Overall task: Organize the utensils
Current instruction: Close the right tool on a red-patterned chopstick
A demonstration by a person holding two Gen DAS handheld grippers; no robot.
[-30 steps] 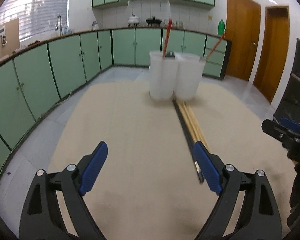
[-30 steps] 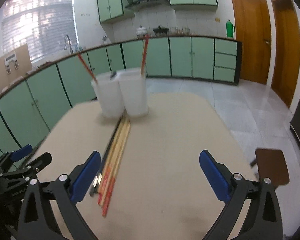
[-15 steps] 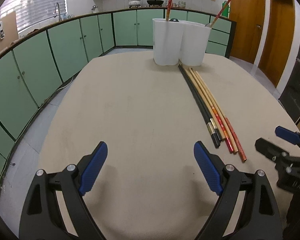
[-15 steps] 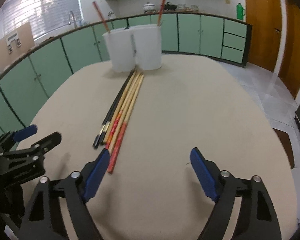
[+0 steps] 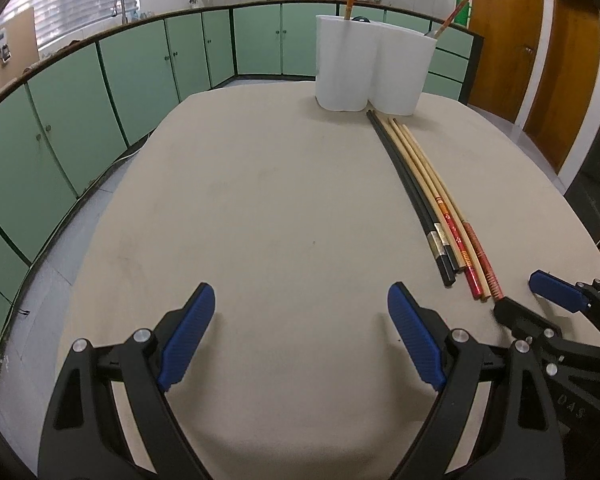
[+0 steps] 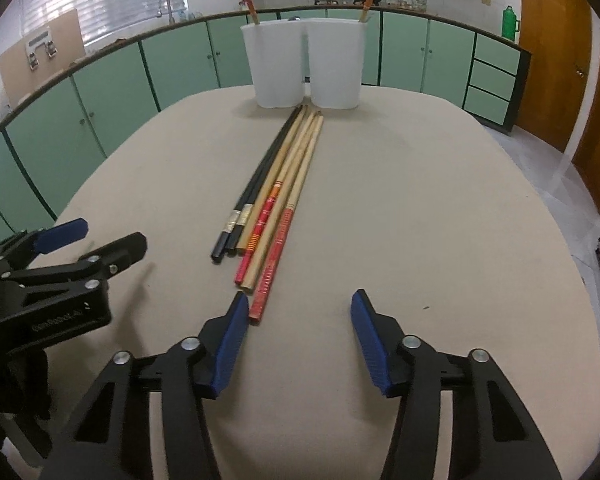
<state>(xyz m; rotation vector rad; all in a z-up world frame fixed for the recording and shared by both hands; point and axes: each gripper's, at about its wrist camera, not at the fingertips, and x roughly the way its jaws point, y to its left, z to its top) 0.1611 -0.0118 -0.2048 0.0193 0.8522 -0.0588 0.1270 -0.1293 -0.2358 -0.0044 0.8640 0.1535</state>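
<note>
Several chopsticks (image 6: 278, 196), black, wooden and red-ended, lie side by side on the beige table; they also show in the left wrist view (image 5: 432, 200). Two white holder cups (image 6: 306, 62) stand at the far end, each with a red-ended chopstick in it; they also show in the left wrist view (image 5: 374, 68). My right gripper (image 6: 298, 316) is open and empty, its left finger (image 6: 230, 344) just beside the near end of the rightmost chopstick. My left gripper (image 5: 300, 312) is open and empty over bare table, left of the chopsticks.
The beige table (image 5: 260, 220) has rounded edges. Green kitchen cabinets (image 5: 100, 92) run along the left and back. Wooden doors (image 5: 500, 36) are at the right. Each gripper shows in the other's view: the left one (image 6: 76, 248) and the right one (image 5: 532, 304).
Both grippers have pulled back from the cups and tilted down, so the whole row of chopsticks now shows. The right gripper's left finger is now close to the chopstick ends.
</note>
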